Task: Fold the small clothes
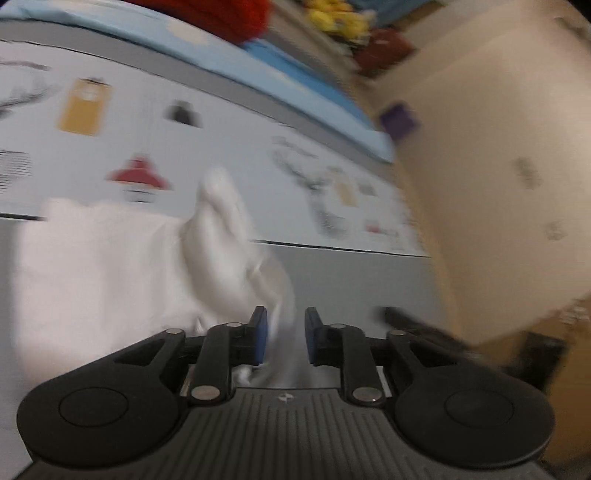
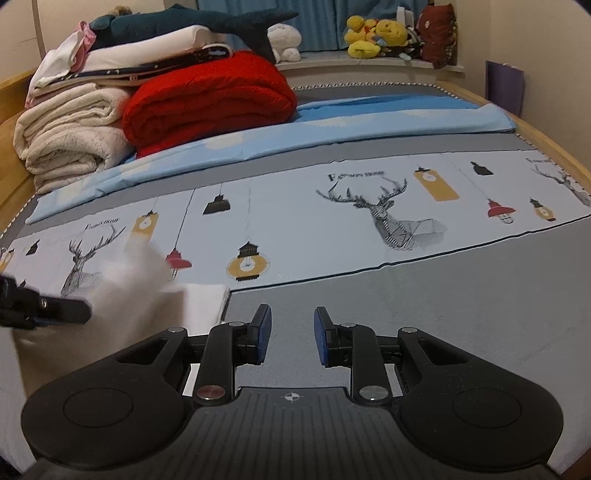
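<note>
our left gripper (image 1: pixel 281 334) with jaws parted around a fold of the small white cotton garment (image 1: pixel 110 266), pads not pinching it, our right gripper (image 2: pixel 291 334) jaws open and empty over the grey bed sheet (image 2: pixel 443 295)

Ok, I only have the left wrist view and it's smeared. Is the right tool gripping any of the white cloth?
Observer: No. The right tool is open and empty, over bare grey sheet.
Operator: Where's the cloth from there?
Observer: The white garment lies to its left, with a flat straight edge ending just beside the tool.
Operator: Anything stacked far left?
Observer: Cream blankets, with folded linens and a plush shark on top.
</note>
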The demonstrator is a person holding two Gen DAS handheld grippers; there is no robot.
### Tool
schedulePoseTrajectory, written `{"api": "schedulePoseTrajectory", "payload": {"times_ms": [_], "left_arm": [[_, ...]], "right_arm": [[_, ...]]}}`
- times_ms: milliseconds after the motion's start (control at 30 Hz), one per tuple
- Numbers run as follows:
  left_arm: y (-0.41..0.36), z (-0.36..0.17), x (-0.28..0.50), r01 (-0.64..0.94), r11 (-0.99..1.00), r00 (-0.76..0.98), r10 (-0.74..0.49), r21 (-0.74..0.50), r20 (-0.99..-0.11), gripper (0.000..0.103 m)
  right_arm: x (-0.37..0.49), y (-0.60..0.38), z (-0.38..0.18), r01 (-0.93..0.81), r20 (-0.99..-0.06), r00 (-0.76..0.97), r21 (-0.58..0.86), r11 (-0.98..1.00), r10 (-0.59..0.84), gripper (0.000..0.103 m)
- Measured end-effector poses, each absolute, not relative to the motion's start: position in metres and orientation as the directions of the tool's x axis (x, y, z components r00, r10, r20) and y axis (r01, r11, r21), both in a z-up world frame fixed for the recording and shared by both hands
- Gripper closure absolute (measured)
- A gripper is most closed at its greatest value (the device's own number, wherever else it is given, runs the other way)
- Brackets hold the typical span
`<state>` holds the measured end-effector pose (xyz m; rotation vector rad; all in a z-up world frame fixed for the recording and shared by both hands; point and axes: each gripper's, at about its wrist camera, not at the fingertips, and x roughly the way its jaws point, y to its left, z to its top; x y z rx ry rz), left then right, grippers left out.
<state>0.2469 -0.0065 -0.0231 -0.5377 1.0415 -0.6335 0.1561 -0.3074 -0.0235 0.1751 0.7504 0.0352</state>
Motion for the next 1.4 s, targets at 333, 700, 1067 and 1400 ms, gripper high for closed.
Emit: {"api": "schedulePoseTrajectory", "payload": {"times_ms": [333,700,1067,1400], "left_arm": [[0.071,-0.034,0.242,0.137,0.877,0.382,-0.476,-0.461,-0.792,0.079],[0.082,-0.062,0.203,0.267,0.889,0.296,-0.442,-0.371,-0.847,0.068],[0.079,-0.061,0.212,0.271,0.892,0.298,-0.436,-0.362,-0.849,0.056],[0.06,-0.084,0.21,0.307,0.912,0.237,-0.351,-0.273,-0.906,0.053]], "right_arm": [[0.183,-0.274,-0.053,-0.041,-0.711,0.643,0.339,0.94,0.285,0.076],[0.242,-0.23,-0.098,0.039,-0.784,0.521,0.417,0.908,0.338,0.072],[0.251,-0.243,-0.079,0.03,-0.648,0.668,0.513,0.858,0.365,0.1],[0.237,-0.266,-0.084,0.076,-0.731,0.605,0.446,0.892,0.315,0.071]]}}
